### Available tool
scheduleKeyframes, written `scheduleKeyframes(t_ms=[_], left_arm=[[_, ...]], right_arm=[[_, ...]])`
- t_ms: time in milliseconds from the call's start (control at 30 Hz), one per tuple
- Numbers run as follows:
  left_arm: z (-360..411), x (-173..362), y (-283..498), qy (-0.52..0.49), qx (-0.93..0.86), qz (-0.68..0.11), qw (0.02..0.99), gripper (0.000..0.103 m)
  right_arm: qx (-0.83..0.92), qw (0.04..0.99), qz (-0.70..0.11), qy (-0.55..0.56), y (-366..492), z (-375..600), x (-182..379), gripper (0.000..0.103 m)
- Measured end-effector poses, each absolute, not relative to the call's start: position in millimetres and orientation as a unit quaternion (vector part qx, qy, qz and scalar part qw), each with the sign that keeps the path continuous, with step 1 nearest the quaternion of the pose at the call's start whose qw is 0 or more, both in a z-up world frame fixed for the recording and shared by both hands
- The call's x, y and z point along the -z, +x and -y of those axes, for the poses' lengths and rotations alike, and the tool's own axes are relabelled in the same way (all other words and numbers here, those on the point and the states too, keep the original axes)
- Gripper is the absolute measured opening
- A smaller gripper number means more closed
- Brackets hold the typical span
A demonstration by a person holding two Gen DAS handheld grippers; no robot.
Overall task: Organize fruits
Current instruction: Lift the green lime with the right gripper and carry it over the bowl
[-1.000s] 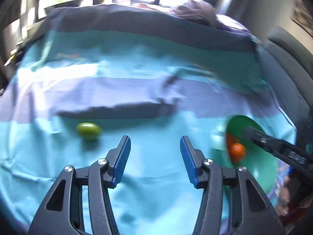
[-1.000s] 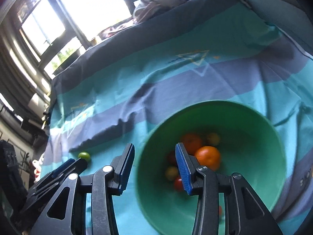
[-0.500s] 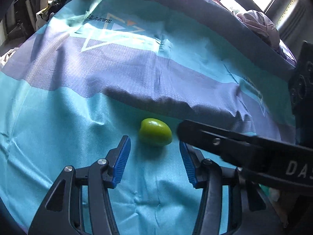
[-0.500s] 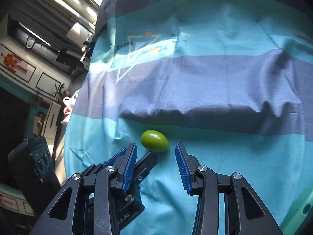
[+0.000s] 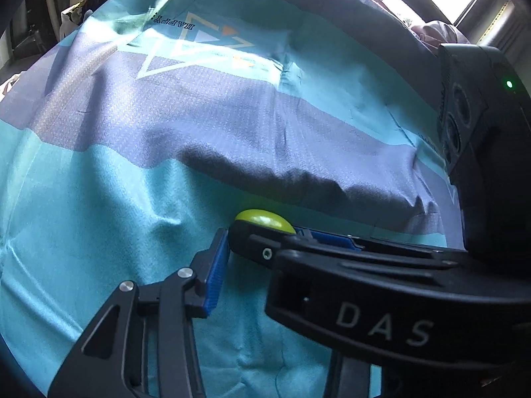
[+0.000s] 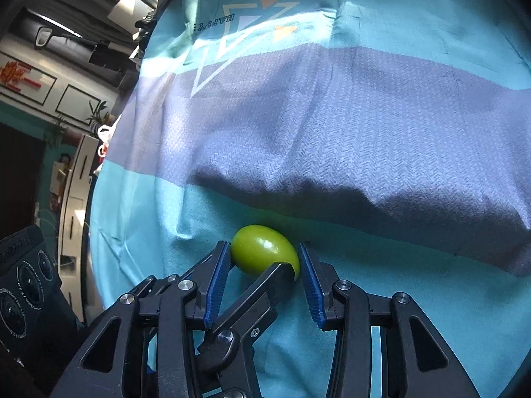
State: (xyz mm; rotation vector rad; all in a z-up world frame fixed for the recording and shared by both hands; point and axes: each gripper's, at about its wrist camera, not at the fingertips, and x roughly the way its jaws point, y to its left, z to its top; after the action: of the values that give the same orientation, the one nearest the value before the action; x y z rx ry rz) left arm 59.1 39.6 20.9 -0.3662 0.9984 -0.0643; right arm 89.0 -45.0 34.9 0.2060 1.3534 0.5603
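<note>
One green fruit (image 6: 264,248) is the only produce in sight. It lies on its side low in the middle of the right wrist view, on a teal band of the striped cloth (image 6: 365,116), just below a raised grey fold (image 6: 365,195) that probably stopped it rolling.

The right gripper (image 6: 265,257) reaches it from the bottom of the frame. Its blue pads (image 6: 215,275) are set narrow, one at each end of the fruit, touching or nearly so, with no squeeze visible. That spans the long axis, likely so the smooth skin cannot slip sideways.

The left gripper (image 5: 259,252) crowds the same spot. In the right wrist view, one of its black fingers slants up from lower left and ends against the fruit's near side. Its jaws have just been closing. In its own view the right tool crosses from the right and hides the far finger, so I cannot tell whether it pinches anything. Two tools on one fruit looks redundant; one should probably yield.
</note>
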Motion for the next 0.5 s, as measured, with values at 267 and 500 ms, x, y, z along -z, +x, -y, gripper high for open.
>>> scheduleKeyframes(t_ms=[267, 500], left_arm=[[-27, -42, 39, -0.136, 0.040, -0.448, 0.882, 0.042], [3, -78, 3, -0.097, 0.089, -0.394, 0.910, 0.042]], right_arm=[[-0.260, 0.757, -0.586, 0.123, 69, 59, -49, 0.044], [-0.239, 0.801, -0.527, 0.151, 23, 90, -92, 0.044]])
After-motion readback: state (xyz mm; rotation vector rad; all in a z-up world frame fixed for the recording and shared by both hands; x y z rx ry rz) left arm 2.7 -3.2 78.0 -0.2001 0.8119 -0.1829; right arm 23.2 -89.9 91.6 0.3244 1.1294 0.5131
